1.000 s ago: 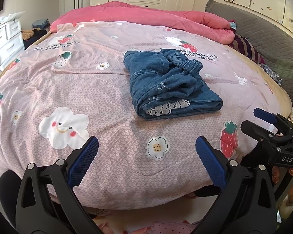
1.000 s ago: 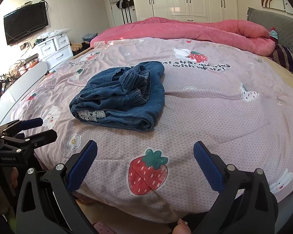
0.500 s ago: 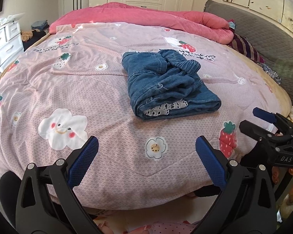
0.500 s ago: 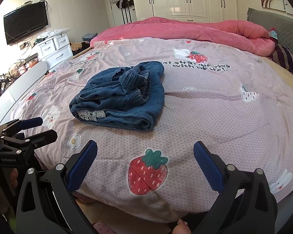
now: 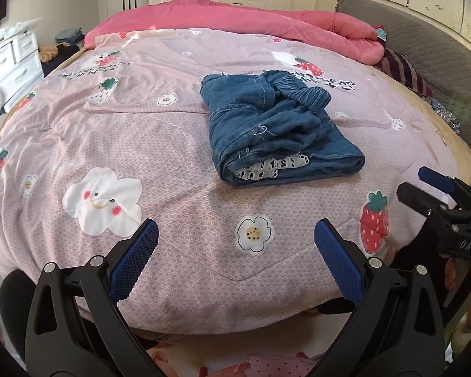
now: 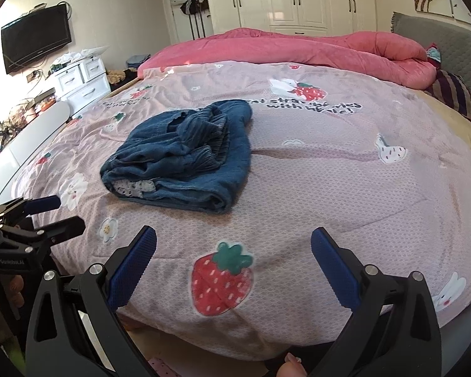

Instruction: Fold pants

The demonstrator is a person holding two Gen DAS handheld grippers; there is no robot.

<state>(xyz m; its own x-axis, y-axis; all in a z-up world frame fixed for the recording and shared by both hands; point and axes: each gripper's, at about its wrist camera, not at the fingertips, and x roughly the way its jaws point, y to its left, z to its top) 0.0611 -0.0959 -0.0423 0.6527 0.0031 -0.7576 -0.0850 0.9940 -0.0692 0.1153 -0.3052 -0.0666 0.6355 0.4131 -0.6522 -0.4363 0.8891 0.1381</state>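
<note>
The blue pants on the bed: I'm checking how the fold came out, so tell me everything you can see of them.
The blue pants are denim-like fabric with white stitching, folded into a compact, somewhat lumpy bundle. A gathered elastic waistband bunches at the far end; white lace trim peeks from the near folded edge. They lie flat on the pink strawberry-print quilt, touched by nothing else. The left gripper and right gripper are open, well short of them.

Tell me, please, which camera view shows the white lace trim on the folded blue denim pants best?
The left wrist view: the white lace trim faces it, brightly lit. The right wrist view shows the same trim shadowed, greyish and smaller.
</note>
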